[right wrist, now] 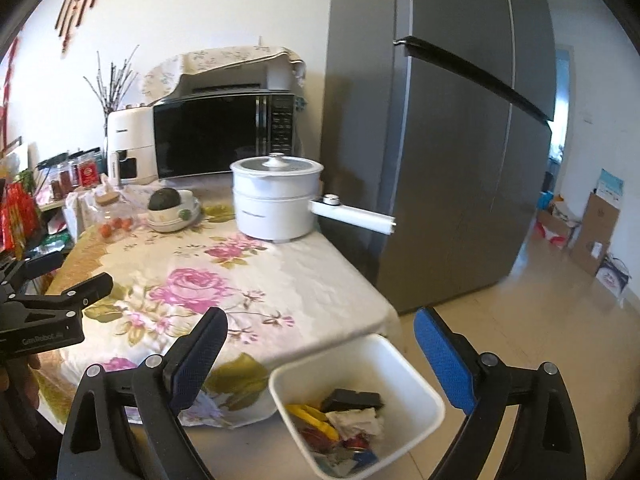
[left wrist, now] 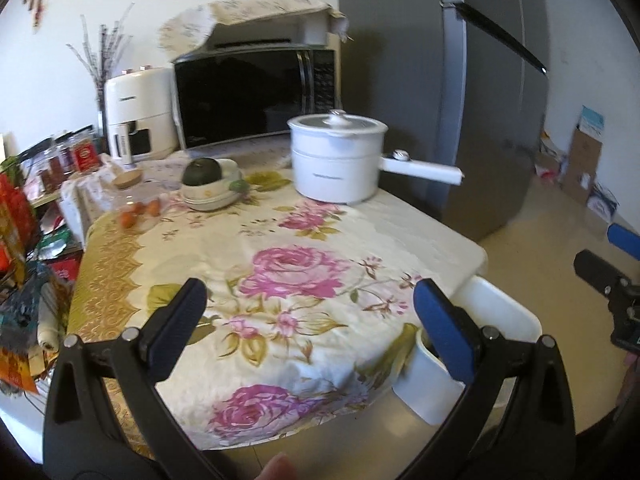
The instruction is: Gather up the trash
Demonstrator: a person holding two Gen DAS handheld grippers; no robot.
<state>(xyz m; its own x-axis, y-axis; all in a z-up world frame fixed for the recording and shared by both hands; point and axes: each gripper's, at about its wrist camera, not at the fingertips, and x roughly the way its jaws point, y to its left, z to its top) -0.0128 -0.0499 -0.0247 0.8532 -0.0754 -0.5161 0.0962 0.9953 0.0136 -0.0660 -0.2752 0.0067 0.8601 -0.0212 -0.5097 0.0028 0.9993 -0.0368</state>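
Both grippers empty, trash in the bin

My right gripper (right wrist: pixel 318 350) hangs released over the white square plastic bin (right wrist: pixel 424 384) off the table's (left wrist: pixel 440 236) near corner, holding crumpled paper and wrappers (right wrist: pixel 352 420); left gripper (left wrist: pixel 306 304) gapes empty too. I'd scan the floral tablecloth (left wrist: pixel 288 272) slowly for leftover scraps.

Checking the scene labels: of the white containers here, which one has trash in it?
The white bin beside the table's corner; it is open-topped and holds wrappers and paper. The pot is lidded, and the bowl holds a dark green fruit.
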